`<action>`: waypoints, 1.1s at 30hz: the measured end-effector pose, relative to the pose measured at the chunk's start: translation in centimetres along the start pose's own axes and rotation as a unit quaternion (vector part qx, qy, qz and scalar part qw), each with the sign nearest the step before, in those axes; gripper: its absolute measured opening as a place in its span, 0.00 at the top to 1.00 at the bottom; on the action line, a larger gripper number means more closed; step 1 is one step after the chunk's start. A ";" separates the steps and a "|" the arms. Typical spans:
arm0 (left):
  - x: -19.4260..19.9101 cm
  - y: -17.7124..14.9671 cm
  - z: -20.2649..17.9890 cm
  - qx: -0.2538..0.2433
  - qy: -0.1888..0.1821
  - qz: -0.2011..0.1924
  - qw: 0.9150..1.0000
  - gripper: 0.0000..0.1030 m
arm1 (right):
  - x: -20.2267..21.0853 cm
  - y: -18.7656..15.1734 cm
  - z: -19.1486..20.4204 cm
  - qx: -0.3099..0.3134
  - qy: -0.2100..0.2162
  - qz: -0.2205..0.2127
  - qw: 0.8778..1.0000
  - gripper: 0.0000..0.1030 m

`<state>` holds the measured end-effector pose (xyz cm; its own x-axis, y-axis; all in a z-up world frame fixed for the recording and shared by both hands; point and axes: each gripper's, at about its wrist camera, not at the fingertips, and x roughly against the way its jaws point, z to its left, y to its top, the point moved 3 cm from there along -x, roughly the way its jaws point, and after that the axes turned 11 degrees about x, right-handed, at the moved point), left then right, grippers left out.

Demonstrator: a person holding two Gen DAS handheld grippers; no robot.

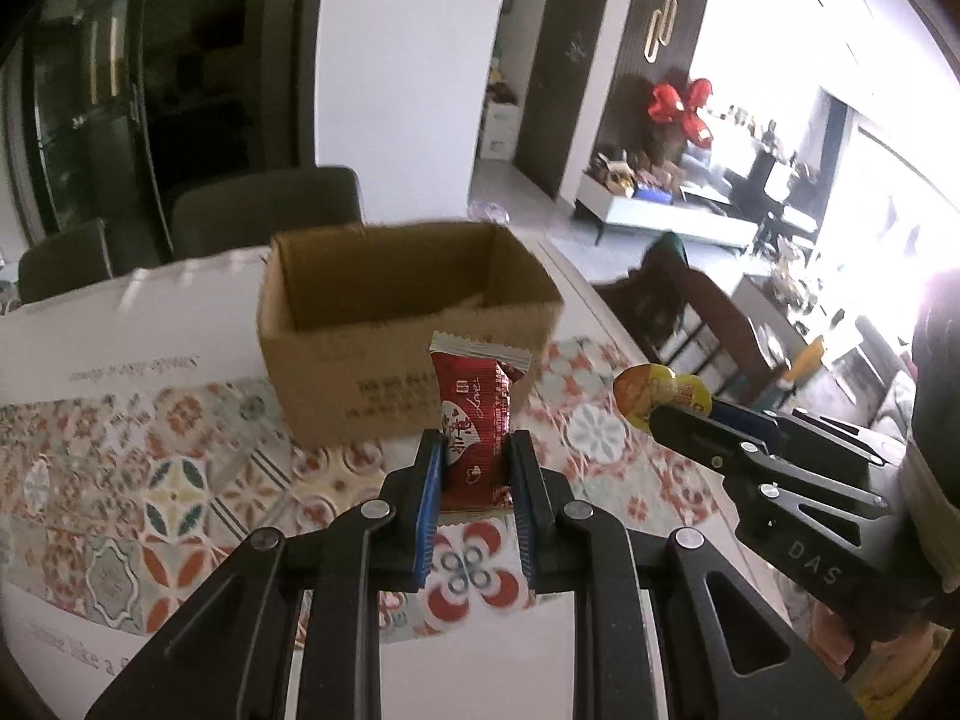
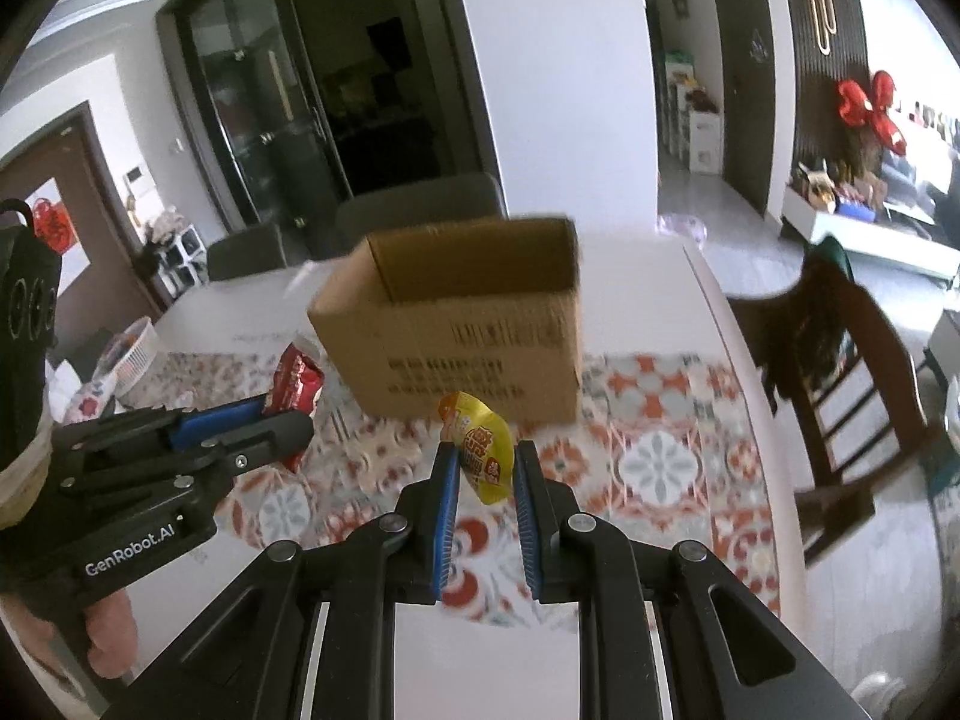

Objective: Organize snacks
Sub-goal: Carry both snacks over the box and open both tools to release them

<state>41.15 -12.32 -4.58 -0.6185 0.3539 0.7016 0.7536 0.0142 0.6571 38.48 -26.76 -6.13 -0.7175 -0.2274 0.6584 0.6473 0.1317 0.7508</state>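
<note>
Red snack packet (image 1: 475,432), glossy foil with a crimped serrated top edge, is clamped upright by the left hand-held gripper (image 1: 477,468); yellow snack packet (image 2: 485,456), crinkled and shiny with an orange corner, is pinched by the right hand-held gripper (image 2: 486,474); both are held above the patterned worktop (image 2: 660,462), near an open corrugated cardboard box (image 1: 384,324).

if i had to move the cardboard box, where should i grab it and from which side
Grip the cardboard box by a top rim, coming from above: its top is open, the walls are thin and upright, so one finger can go inside and one outside. The near wall is closest. Both grippers are full now, the left on a red packet, the right on a yellow one.
</note>
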 end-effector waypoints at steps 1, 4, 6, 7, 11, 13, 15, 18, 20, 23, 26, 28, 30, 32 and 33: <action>0.1 0.5 0.0 0.001 0.003 -0.005 1.000 0.78 | 0.1 0.6 0.0 0.003 0.000 -0.007 1.000 0.81; 0.4 2.1 0.3 0.004 0.017 -0.020 1.000 0.78 | 0.1 2.5 -0.1 0.006 0.000 -0.025 1.000 0.81; 0.6 3.2 0.6 0.005 0.023 -0.029 0.999 0.78 | -0.1 3.7 -0.3 0.006 0.001 -0.035 0.999 0.81; 0.6 3.8 0.7 0.005 0.026 -0.032 0.999 0.78 | -0.3 4.2 -0.4 0.006 0.001 -0.036 0.999 0.81; 0.1 6.2 1.3 0.003 0.046 -0.042 0.998 0.78 | -1.5 6.5 -0.9 0.006 0.010 -0.043 0.999 0.81; -0.5 7.2 1.8 0.005 0.050 -0.039 0.998 0.78 | -2.5 7.6 -1.2 0.004 0.016 -0.040 0.999 0.81; -1.4 8.3 2.3 0.011 0.050 -0.031 0.998 0.78 | -3.6 8.4 -1.4 0.005 0.020 -0.036 0.999 0.81; -3.1 9.8 3.1 0.023 0.049 -0.017 0.998 0.78 | -5.1 9.9 -1.5 0.018 0.011 -0.030 0.999 0.81; -4.2 10.6 3.6 0.029 0.046 -0.006 0.998 0.78 | -6.1 10.8 -1.5 0.027 0.007 -0.025 0.999 0.81; -6.1 11.5 4.2 0.039 0.048 0.013 0.998 0.78 | -7.5 12.1 -1.7 0.033 0.006 -0.018 0.999 0.81; -8.0 12.4 4.6 0.039 0.052 0.032 0.997 0.78 | -8.9 12.9 -1.9 0.037 0.006 -0.007 0.999 0.81; -9.0 12.9 4.9 0.042 0.051 0.042 0.997 0.78 | -10.0 13.1 -2.4 0.034 0.009 0.005 0.999 0.81; -10.1 13.3 5.1 0.044 0.053 0.054 0.996 0.78 | -10.9 13.3 -2.6 0.034 0.011 0.017 0.999 0.81; -11.1 13.5 5.1 0.037 0.058 0.065 0.996 0.78 | -12.1 13.5 -3.0 0.029 0.016 0.033 0.999 0.81; -11.5 13.6 5.2 0.035 0.062 0.067 0.995 0.78 | -12.6 13.4 -3.2 0.025 0.020 0.040 0.999 0.81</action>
<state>59.66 -11.38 -5.18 -0.5304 0.2395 0.8132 0.8423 0.0405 0.5374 57.02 -25.22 -4.52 -0.6520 -0.2522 0.7150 0.6880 0.1997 0.6977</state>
